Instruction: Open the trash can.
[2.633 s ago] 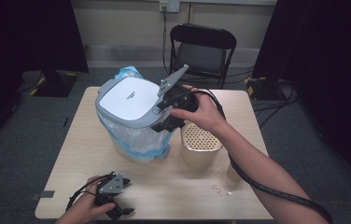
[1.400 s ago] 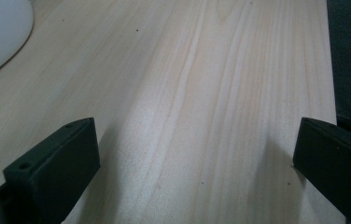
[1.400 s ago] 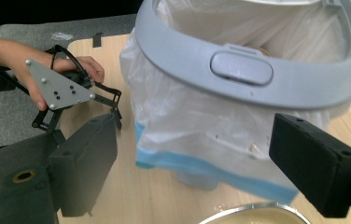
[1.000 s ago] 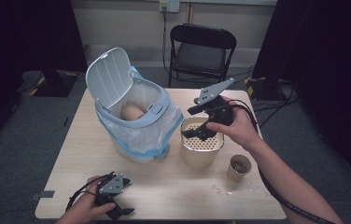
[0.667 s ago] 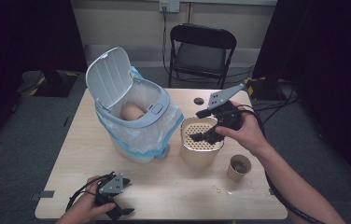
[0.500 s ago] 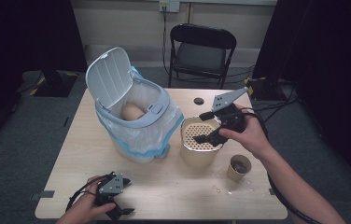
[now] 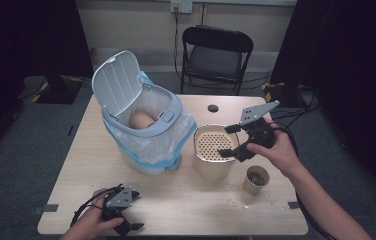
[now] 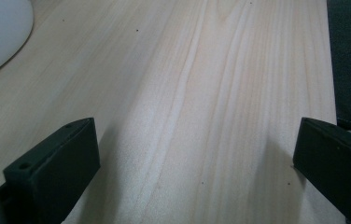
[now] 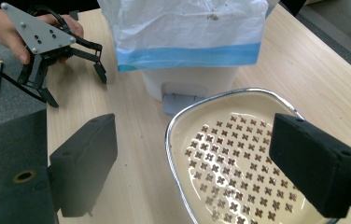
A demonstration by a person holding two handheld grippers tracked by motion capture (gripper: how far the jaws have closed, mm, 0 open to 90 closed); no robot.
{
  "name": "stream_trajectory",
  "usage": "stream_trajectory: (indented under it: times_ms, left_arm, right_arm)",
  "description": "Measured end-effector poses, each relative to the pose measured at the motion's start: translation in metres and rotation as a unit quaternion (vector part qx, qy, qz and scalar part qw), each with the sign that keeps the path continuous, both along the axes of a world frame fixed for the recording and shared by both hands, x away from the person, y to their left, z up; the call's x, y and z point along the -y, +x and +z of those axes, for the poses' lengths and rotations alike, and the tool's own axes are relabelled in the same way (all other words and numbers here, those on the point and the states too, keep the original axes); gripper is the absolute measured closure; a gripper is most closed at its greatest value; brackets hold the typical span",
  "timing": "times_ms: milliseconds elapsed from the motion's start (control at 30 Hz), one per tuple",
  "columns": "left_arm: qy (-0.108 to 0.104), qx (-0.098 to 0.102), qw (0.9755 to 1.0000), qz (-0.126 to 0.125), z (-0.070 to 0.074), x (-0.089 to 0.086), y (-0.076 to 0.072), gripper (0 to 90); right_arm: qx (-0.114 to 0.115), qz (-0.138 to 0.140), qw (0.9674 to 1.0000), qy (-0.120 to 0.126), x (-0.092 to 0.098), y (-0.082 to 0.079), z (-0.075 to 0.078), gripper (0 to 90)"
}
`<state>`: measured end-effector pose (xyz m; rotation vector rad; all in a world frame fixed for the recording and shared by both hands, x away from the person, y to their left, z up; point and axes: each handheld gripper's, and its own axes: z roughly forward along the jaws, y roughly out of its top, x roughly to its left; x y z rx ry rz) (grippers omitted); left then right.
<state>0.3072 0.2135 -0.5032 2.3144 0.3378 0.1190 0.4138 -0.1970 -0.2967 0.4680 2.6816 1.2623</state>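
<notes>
Now clear of the lidded bin (image 7: pixel 146 131) with lid thrown back, right gripper (image 7: pixel 237 142) spread wide and empty above the perforated container (image 7: pixel 215 150), rim between its jaws, ready to close; left gripper (image 7: pixel 124 212) idle, released, on bare table (image 8: pixel 201 93).

Pale matt wood table (image 7: pixel 186 200), glossy cream perforated lid (image 9: pixel 239 158), chrome rim
</notes>
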Motion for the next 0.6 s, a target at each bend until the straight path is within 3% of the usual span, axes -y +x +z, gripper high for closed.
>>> stream_trajectory:
  times_ms: [600]
  left_arm:
    - [0.0, -0.001, 1.0, -0.001, 0.0, 0.0, 0.0, 0.0]
  right_arm:
    - [-0.012, -0.019, 0.9997, 0.002, 0.029, -0.007, -0.021, 15.2]
